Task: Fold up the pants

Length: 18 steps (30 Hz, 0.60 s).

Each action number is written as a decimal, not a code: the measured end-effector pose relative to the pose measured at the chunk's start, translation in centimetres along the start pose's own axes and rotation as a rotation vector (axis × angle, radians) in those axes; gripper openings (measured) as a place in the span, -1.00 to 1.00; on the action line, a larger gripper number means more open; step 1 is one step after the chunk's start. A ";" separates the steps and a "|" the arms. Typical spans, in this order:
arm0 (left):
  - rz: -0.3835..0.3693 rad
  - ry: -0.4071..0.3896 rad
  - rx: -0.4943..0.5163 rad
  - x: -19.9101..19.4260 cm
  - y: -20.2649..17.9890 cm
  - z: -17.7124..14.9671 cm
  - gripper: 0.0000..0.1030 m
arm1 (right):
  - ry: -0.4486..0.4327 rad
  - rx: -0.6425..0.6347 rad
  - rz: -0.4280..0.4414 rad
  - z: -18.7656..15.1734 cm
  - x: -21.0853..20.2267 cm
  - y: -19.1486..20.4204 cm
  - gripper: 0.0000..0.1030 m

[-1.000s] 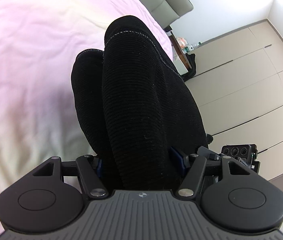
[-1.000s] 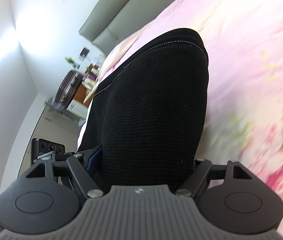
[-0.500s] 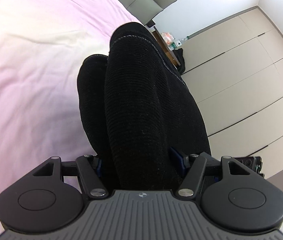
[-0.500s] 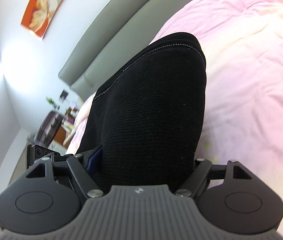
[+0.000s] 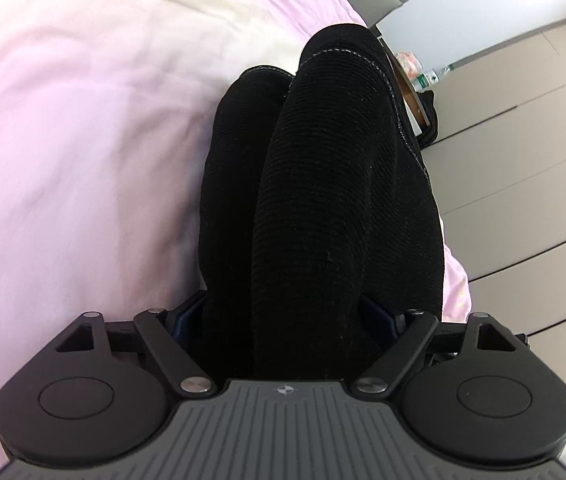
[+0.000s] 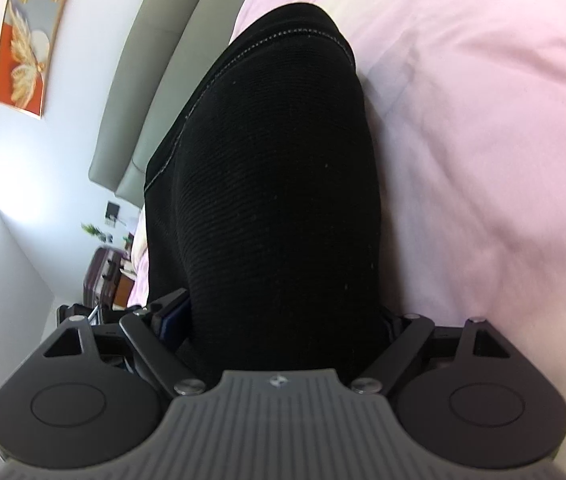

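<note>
Both the left gripper [image 5: 283, 316] and right gripper [image 6: 279, 320] clench the black pants [image 5: 323, 200], which bury their fingers and stretch toward twelve o'clock over the pink bed [image 5: 83, 140]

Place: a bedroom in a home
Bed: a big bed [image 5: 83, 128] with a pink cover, under and ahead of the left gripper
Headboard: soft and grey [image 6: 151, 92], ahead-left of the right gripper
Picture: orange, on the wall [image 6: 23, 40]
Closets: tall beige doors [image 5: 523, 140], right of the left gripper
Suitcase: purple [image 6: 101, 276], by the bed
</note>
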<state>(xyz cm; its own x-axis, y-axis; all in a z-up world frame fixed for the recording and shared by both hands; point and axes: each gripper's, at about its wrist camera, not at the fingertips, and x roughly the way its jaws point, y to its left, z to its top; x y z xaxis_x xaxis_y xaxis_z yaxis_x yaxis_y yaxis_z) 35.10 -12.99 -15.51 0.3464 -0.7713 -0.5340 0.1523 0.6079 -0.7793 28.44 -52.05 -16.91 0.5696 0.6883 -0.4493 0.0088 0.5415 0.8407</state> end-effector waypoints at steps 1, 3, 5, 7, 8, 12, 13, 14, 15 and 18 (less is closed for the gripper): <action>0.003 0.001 -0.001 -0.3 0.0 -0.3 0.88 | 0.007 0.005 0.001 -0.4 -0.2 -0.2 0.56; 0.016 0.004 0.013 -1.0 -0.3 -0.8 0.88 | 0.019 0.025 0.002 -0.2 -0.2 -0.3 0.56; 0.035 0.008 0.040 -1.1 -1.1 -0.4 0.87 | 0.031 0.040 -0.005 -0.8 -0.5 -0.3 0.56; 0.054 0.007 0.076 -2.6 -1.3 -1.4 0.88 | 0.035 0.039 -0.028 -1.3 -1.3 0.0 0.56; 0.064 0.007 0.092 -3.5 -1.2 -2.1 0.88 | 0.034 0.030 -0.050 -1.5 -1.4 0.1 0.56; 0.126 0.013 0.123 -5.2 -2.3 -2.7 0.88 | 0.075 -0.046 -0.183 -2.9 -2.6 1.0 0.58; 0.142 0.014 0.131 -5.3 -2.6 -2.9 0.87 | 0.100 -0.065 -0.221 -3.4 -2.8 1.3 0.58; 0.163 0.010 0.144 -5.3 -3.0 -3.0 0.88 | 0.113 -0.080 -0.255 -3.9 -2.8 1.8 0.58; 0.184 0.004 0.156 -5.6 -3.3 -3.5 0.88 | 0.127 -0.093 -0.292 -4.4 -3.0 2.1 0.56; 0.262 -0.010 0.170 -6.8 -4.6 -5.2 0.87 | 0.163 -0.175 -0.434 -5.9 -3.3 3.9 0.49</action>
<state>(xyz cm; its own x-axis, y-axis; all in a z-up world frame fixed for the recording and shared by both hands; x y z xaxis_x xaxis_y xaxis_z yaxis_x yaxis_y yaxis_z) 27.20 -11.51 -10.03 0.4029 -0.5830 -0.7055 0.2093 0.8091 -0.5491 21.79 -49.36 -13.92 0.4080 0.4402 -0.7999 0.0705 0.8583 0.5083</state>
